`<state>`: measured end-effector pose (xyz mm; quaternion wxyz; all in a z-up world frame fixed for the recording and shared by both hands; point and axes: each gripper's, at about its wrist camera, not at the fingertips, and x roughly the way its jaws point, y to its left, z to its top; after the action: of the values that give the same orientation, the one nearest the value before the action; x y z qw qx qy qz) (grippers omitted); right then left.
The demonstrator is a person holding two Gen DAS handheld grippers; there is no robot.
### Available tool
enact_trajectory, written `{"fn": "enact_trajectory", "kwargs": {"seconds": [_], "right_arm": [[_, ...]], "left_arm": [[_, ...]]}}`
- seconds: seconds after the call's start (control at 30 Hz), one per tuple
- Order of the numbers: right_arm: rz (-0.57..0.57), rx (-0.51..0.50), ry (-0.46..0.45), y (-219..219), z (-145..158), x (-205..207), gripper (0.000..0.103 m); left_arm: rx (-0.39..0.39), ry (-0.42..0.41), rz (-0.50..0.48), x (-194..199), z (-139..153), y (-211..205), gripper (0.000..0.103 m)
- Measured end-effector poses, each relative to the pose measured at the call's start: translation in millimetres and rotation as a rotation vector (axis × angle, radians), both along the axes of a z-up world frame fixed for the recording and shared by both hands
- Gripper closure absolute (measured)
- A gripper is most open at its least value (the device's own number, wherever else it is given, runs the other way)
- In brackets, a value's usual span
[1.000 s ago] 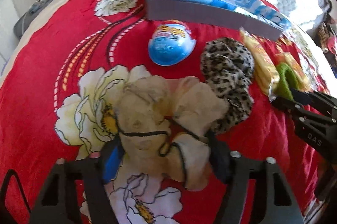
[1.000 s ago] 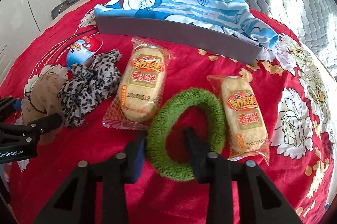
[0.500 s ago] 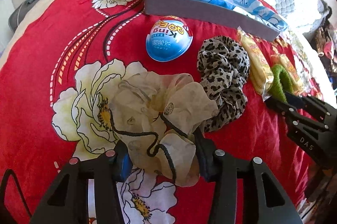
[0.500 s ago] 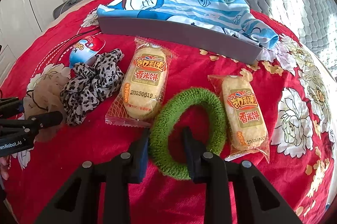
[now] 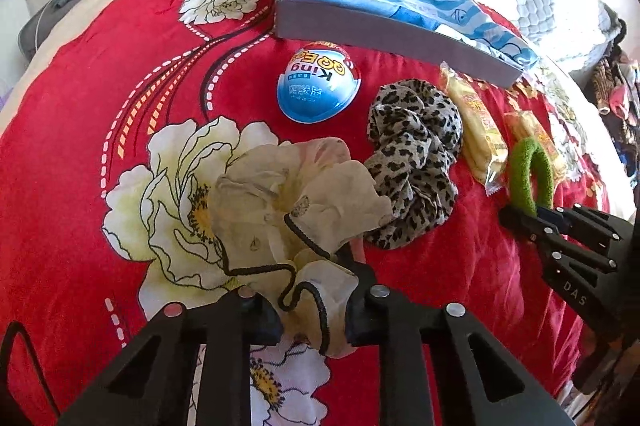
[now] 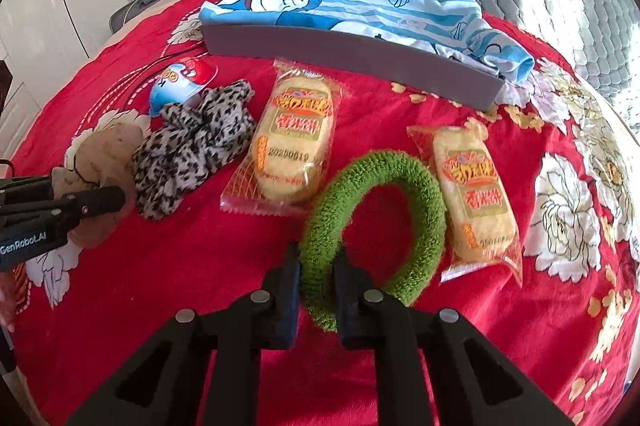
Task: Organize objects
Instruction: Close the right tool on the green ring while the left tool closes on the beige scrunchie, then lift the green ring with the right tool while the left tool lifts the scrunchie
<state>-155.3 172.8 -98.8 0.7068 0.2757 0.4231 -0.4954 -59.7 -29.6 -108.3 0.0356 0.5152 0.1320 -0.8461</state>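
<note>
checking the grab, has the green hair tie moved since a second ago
Yes. The green hair tie now has its near side pinched up between the right gripper; its far edge barely shifted beside the right snack packet.

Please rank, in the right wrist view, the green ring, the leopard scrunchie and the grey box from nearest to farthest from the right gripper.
1. Green ring, pinched in the right gripper.
2. Leopard scrunchie, off to the left.
3. Grey box, at the back.

The left gripper (image 5: pixel 312 322), low centre of its frame, is closing its once-wide jaws, bunching the beige scrunchie (image 5: pixel 296 209) between them. The right gripper (image 6: pixel 318 290) has pinched the green scrunchie (image 6: pixel 376 230), lifting its near rim.
</note>
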Motion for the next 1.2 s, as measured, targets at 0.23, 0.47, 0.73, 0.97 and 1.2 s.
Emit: {"fn": "enact_trajectory", "kwargs": {"seconds": [0.23,0.47,0.73,0.97,1.2], "right_arm": [[0.013,0.022,-0.027,9.1,3.2,-4.0,0.09],[0.027,0.031,-0.05,15.8,6.6,-5.8,0.09],[0.046,0.031,-0.075,24.2,15.5,-4.6,0.09],[0.063,0.019,-0.088,26.1,24.7,-3.1,0.09],[0.089,0.0,-0.108,29.7,38.3,-1.1,0.09]], "left_arm": [[-0.021,0.009,-0.001,4.7,5.7,4.4,0.087],[-0.037,0.024,0.027,9.9,10.0,7.9,0.088],[-0.035,0.051,0.035,12.7,21.6,17.1,0.089],[-0.034,0.054,0.021,14.4,31.8,25.9,0.089],[-0.024,0.059,0.038,20.0,40.5,28.3,0.089]]}}
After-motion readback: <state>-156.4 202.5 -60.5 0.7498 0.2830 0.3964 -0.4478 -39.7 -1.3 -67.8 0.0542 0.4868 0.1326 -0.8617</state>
